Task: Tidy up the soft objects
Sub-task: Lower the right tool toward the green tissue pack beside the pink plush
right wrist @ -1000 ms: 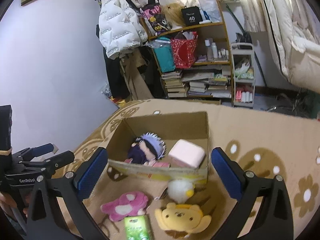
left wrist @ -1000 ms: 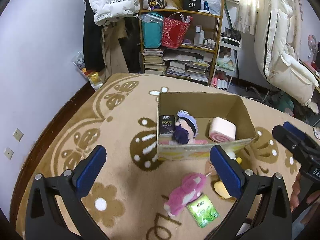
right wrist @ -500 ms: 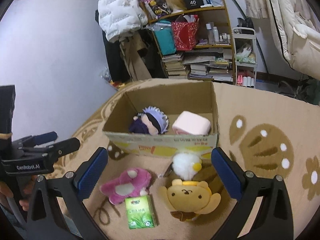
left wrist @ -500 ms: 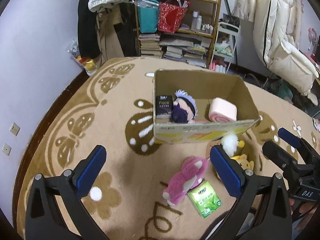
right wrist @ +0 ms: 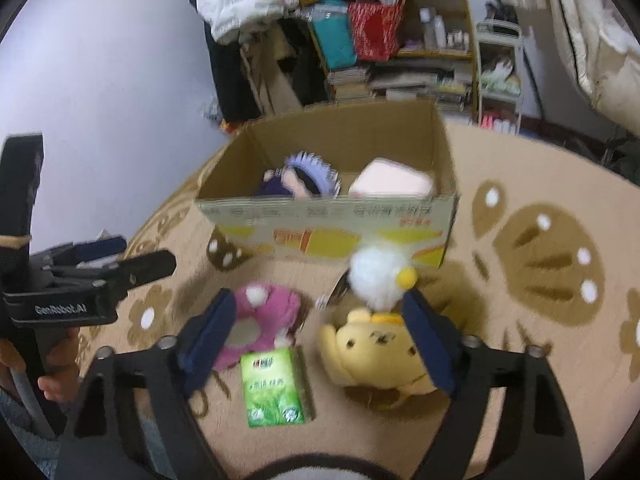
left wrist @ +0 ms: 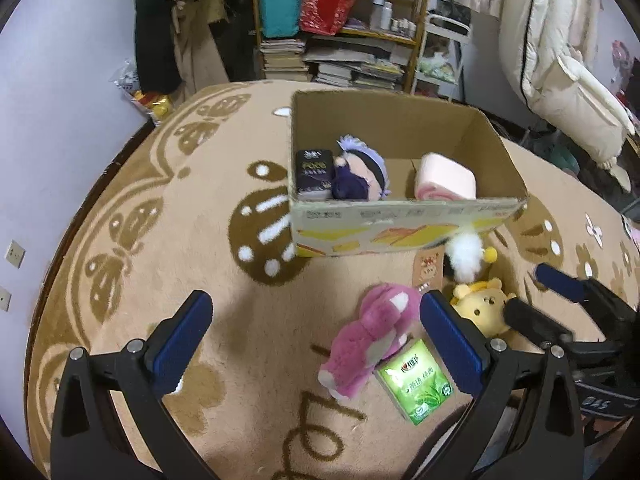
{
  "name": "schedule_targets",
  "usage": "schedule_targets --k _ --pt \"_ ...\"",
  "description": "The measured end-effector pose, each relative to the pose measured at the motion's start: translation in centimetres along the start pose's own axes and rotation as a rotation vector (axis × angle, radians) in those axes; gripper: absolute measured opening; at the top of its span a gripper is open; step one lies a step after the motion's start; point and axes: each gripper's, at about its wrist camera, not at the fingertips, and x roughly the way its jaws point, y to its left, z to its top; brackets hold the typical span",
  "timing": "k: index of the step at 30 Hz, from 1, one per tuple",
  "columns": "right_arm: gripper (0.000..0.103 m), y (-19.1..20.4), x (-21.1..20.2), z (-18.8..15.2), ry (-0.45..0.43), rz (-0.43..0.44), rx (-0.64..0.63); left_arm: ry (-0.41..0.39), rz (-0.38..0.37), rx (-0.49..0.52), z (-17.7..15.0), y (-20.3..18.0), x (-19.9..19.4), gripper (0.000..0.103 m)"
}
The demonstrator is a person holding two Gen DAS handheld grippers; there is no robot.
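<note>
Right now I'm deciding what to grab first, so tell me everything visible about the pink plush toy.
The pink plush toy is fuzzy and bright pink with white patches. It lies slumped on the carpet in front of the cardboard box, outside it. Its lower edge overlaps the green tissue pack. Neither gripper touches it.

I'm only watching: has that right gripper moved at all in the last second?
Yes. The right gripper has dropped toward the rug and the yellow plush; the box, fixed on the rug, has slid up its view, and the toys look larger.
</note>
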Motion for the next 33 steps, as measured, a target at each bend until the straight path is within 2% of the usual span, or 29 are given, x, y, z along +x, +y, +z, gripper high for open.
schedule_targets --k 5,11,15,18,23,33 --pt "0.073 1.2 1.4 -1.2 0.064 0.033 -0.042 0.044 -0.013 0.02 -0.4 -0.5 1.3 0.102" --pt "0.073 2.0 3.3 -2.9 0.136 0.058 -0.036 0.148 -0.062 0.024 -1.0 -0.7 3.8 0.102" --pt "0.072 2.6 4.4 -3.8 0.177 0.071 -0.047 0.207 -0.062 0.04 -1.6 -1.1 5.2 0.102" --pt "0.064 2.9 5.2 -4.2 0.208 0.08 -0.057 0.242 -0.077 0.046 -1.9 -1.4 6.0 0.102" --pt "0.064 3.3 6.8 -4.6 0.247 0.08 -0.067 0.282 -0.053 0.071 -2.3 -2.1 7.5 0.102" --pt "0.064 3.5 8.9 -4.8 0.293 0.086 -0.068 0.339 -0.058 0.056 -2.4 -2.3 9.5 0.102"
